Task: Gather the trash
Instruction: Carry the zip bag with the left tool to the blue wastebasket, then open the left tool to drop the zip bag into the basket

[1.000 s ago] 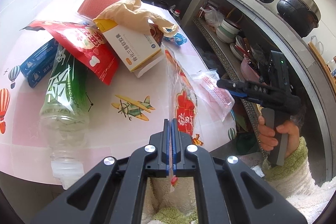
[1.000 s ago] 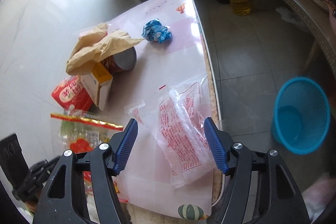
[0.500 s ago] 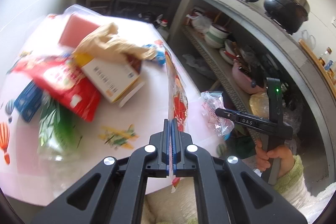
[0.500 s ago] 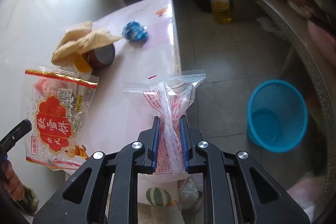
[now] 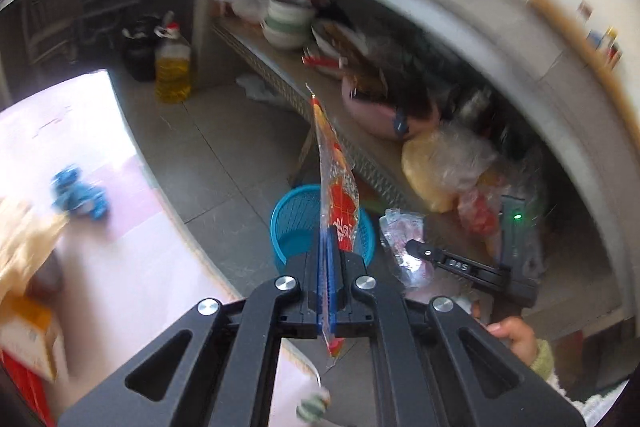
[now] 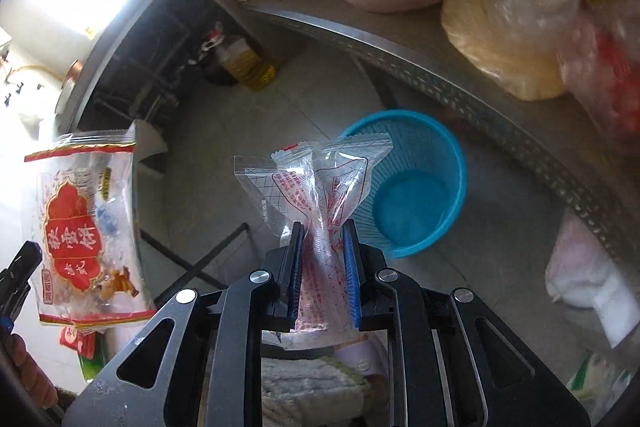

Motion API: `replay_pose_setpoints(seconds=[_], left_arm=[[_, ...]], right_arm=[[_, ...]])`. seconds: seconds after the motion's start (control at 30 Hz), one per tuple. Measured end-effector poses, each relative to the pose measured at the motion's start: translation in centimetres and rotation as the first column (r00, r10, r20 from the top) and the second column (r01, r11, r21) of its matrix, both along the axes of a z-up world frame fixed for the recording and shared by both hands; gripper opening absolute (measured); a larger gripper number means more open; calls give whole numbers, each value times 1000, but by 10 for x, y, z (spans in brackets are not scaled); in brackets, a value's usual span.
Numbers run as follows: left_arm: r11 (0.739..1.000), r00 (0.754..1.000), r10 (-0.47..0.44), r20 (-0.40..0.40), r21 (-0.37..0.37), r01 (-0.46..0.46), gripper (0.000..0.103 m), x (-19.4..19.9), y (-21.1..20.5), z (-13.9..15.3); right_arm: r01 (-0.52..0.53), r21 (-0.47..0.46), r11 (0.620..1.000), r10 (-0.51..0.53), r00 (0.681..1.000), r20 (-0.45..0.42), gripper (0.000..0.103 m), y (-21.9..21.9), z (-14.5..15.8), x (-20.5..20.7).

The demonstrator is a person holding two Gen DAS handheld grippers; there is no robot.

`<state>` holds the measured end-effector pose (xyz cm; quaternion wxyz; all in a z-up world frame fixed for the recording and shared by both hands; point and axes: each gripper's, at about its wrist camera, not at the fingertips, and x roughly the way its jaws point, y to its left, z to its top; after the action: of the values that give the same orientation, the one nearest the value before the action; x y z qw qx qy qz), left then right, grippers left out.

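Holding both wrappers over the floor, I aimed at the bin point(image 6: 416, 187). My left gripper point(image 5: 328, 259) was clamped on the red wrapper point(image 5: 338, 195); my right gripper point(image 6: 322, 259) pinched the clear wrapper point(image 6: 320, 183), so both could drop in.

Ahead of you the tiled floor point(image 6: 248, 131) lies open between the desk point(image 5: 132, 267) edge on the left and the low metal shelf point(image 6: 460, 75) on the right. The blue basket point(image 6: 416, 187) stands on that floor just beside the shelf's front edge, its mouth open from above. The shelf is crowded with bags point(image 6: 508, 7) and a pink bowl point(image 5: 376, 115), so there is little room that way. An oil bottle point(image 5: 172, 67) stands at the far end.
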<state>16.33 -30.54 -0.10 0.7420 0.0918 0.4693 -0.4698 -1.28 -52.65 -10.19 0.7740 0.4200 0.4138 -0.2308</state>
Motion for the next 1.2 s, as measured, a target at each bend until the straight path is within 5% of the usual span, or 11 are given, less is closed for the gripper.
replay_pose_setpoints(seconds=[0.23,0.4,0.43,0.5,0.57,0.8,1.0,1.2], left_arm=[[946,988,-109,-109,295,137,1,34,-143,-111],[927,985,-103,-139,346,145,3,50,-193,-168],[924,987,-98,-128,358,138,4,54,-201,-177],[909,988,-87,-124,397,130,17,59,-210,-194],[892,991,-61,-118,439,107,24,65,-213,-205],[915,996,-62,-69,395,85,31,70,-197,-181],[955,998,-54,-16,290,57,37,64,-153,-119],[984,995,25,98,171,-42,49,42,-67,-47]], right_arm=[[87,102,991,-78,993,-90,18,-42,-78,35],[98,97,990,-85,988,-130,24,-65,-116,71],[103,101,990,-89,987,-137,27,-70,-125,76],[107,105,989,-90,984,-153,58,-75,-141,84],[117,103,988,-97,979,-181,61,-78,-149,81],[125,59,990,-115,981,-159,68,-71,-141,63],[116,14,993,-113,985,-127,71,-53,-114,40],[19,-14,1000,-20,998,-64,76,-16,-77,35]])
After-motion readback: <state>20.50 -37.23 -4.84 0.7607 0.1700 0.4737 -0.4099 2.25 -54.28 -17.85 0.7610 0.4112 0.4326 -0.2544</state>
